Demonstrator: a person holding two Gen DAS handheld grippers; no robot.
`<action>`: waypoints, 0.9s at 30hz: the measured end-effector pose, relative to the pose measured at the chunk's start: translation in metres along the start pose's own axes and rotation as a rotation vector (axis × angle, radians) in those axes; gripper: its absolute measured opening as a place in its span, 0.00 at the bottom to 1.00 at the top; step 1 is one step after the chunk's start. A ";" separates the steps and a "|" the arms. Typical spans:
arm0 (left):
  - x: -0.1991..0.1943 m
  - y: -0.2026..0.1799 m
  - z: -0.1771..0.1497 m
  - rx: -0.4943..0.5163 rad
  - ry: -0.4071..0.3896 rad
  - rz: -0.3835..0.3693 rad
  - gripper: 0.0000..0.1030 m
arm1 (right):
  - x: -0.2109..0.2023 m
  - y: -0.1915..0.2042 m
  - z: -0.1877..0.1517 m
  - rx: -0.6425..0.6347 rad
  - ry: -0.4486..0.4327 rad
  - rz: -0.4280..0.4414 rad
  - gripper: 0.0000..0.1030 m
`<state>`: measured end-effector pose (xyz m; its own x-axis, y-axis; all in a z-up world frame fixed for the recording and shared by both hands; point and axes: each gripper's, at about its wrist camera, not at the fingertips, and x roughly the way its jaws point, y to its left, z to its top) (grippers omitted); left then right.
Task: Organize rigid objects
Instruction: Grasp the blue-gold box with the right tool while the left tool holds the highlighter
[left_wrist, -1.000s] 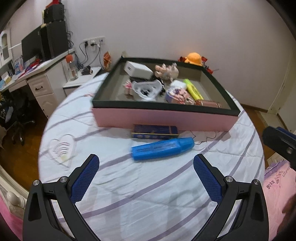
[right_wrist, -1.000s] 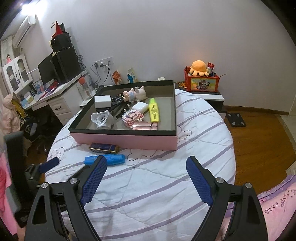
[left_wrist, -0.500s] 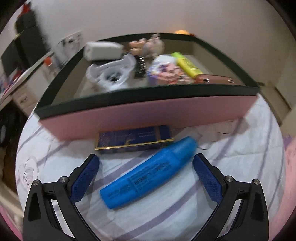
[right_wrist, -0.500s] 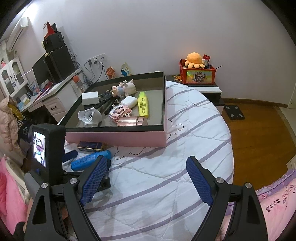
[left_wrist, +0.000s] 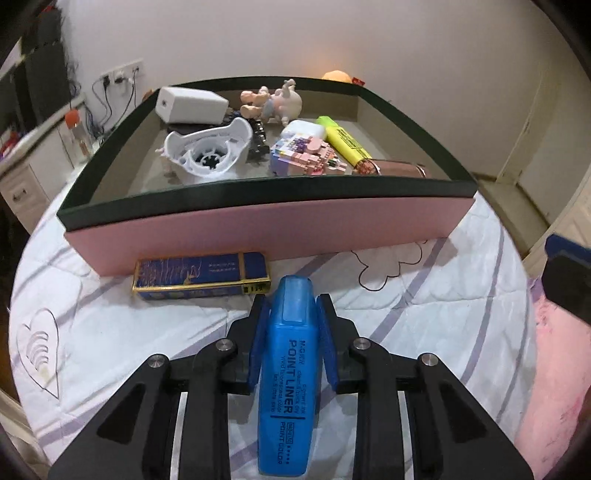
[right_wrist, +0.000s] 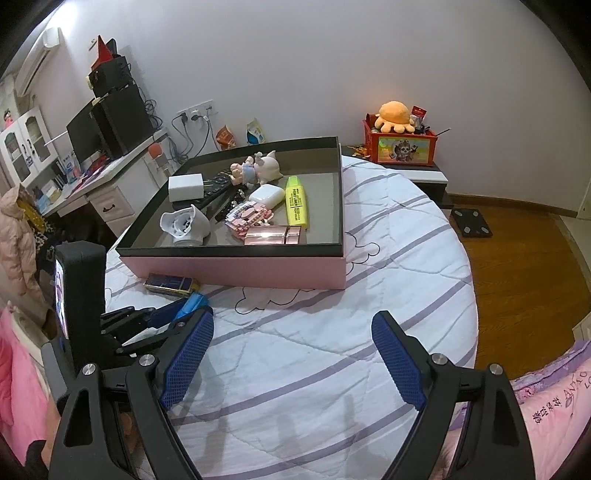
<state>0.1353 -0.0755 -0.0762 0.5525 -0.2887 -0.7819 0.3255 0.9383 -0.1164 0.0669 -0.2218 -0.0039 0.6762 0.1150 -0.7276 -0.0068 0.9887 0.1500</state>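
Left gripper (left_wrist: 291, 325): jaws have just been closing and are now clamped on the blue marker (left_wrist: 290, 369); pads press its two flat sides near the cap end.
Blue marker: on the bed (left_wrist: 424, 332), near side, just in front of the box (left_wrist: 266, 229); cap points toward the box wall, and the long barrel runs back between the fingers toward the camera.
Right gripper (right_wrist: 291, 362): jaws wide apart, nothing between them; hangs over bare quilt to the right of the left gripper, well apart from the box.
Blue packet (left_wrist: 201, 275): flat on the bed, touching or just beside the box's pink near wall, immediately left of the marker cap.
Box: already holds a yellow marker (left_wrist: 345, 142), white fan part (left_wrist: 207, 153), charger (left_wrist: 192, 105), figurines and a pink case; free floor remains at the right.
Risk, slip: grip sits toward one end of a smooth, tapering plastic body; the long tail could pivot or slide out during lifting.
Risk, wall: the near rim stands high; a low carry would likely knock the cap against it.
Risk, packet: a forward drag would likely nudge the blue packet.
Risk, landing: a drop in the crowded centre could topple the fan part or roll against the yellow marker.
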 end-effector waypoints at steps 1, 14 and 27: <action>-0.002 0.001 -0.001 -0.008 -0.001 -0.007 0.26 | 0.000 0.001 0.000 -0.003 0.003 0.000 0.86; -0.060 0.035 -0.021 -0.080 -0.053 0.007 0.26 | 0.022 0.032 -0.001 -0.062 0.063 0.017 0.86; -0.082 0.100 -0.016 -0.146 -0.109 0.129 0.26 | 0.077 0.096 0.009 -0.115 0.139 0.049 0.86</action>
<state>0.1100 0.0452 -0.0334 0.6650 -0.1761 -0.7258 0.1371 0.9841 -0.1132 0.1248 -0.1189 -0.0391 0.5645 0.1680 -0.8082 -0.1268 0.9851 0.1162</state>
